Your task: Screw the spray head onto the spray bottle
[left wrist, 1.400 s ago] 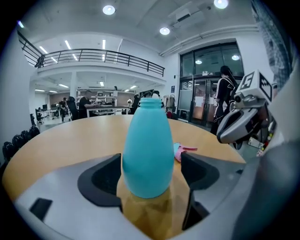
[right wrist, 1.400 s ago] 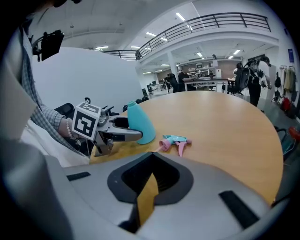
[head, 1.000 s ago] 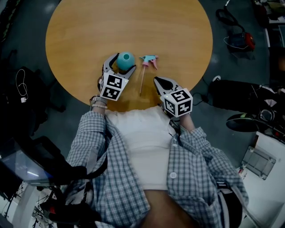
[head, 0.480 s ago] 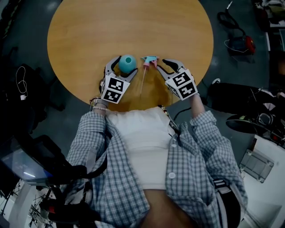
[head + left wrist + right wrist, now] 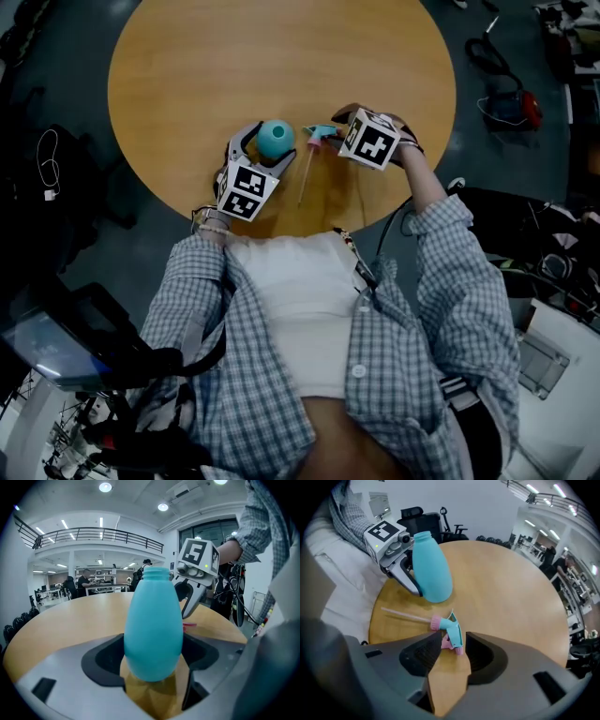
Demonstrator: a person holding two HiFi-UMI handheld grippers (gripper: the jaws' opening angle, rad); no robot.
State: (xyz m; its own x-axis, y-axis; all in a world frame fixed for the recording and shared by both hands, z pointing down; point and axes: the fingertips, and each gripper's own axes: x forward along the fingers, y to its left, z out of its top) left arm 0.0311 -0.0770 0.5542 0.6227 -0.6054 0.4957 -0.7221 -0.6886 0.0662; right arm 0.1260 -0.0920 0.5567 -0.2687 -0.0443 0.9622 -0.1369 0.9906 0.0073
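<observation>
A teal spray bottle (image 5: 274, 139) (image 5: 153, 625) stands upright near the front of the round wooden table (image 5: 281, 56). My left gripper (image 5: 266, 148) (image 5: 153, 665) is shut on its lower body. The open neck of the bottle points up. The spray head (image 5: 319, 134) (image 5: 451, 629), teal with a pink collar and trigger, lies flat just right of the bottle. Its clear tube (image 5: 303, 178) points toward the table's front edge. My right gripper (image 5: 336, 132) (image 5: 453, 640) comes in from the right. Its jaws are opening, with the rear of the spray head between the tips, and the pads are not pressing on it.
The person's torso is close against the table's front edge (image 5: 281, 230). Bags and cables (image 5: 506, 94) lie on the floor to the right, and dark equipment (image 5: 47, 187) stands on the left. The rest of the tabletop is bare wood.
The right gripper has moved from the table's front edge up to the spray head, turned to point left, and its jaws have parted. The left gripper and bottle have stayed put.
</observation>
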